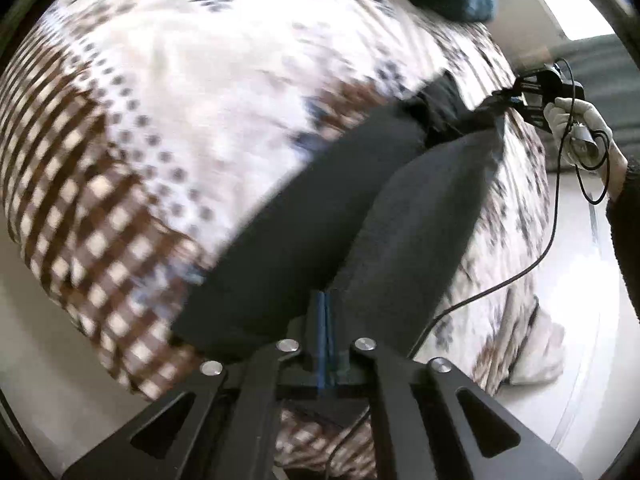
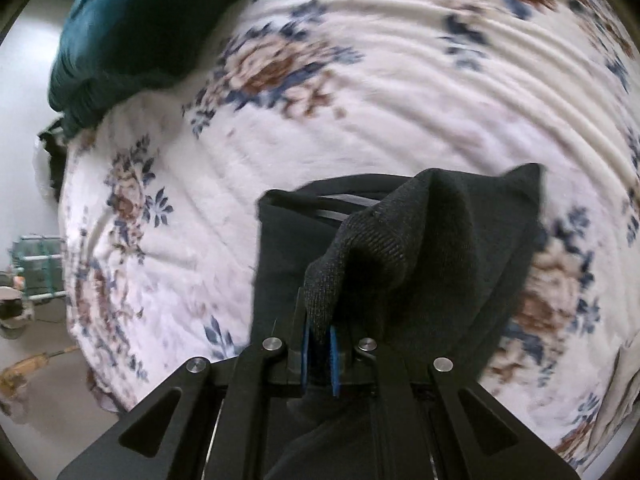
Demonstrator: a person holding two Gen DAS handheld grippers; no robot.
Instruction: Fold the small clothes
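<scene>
blue-padded left gripper jaws are pressed together, pinching an edge of the black garment, which stretches lifted over the patterned bedspread toward the right gripper, held by a gloved hand. from the right wrist, that gripper's pads clamp a knit fold of the garment above the bedspread, a teal pillow beyond.

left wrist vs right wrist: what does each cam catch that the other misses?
Left wrist only: the right gripper held in a gloved hand, its trailing cable, and the brown checked patch of the bedspread.

Right wrist only: the right gripper's blue pads shut on the garment's knit edge, and floor clutter beside the bed.

Both: the black garment, the floral bedspread, the teal cushion.
</scene>
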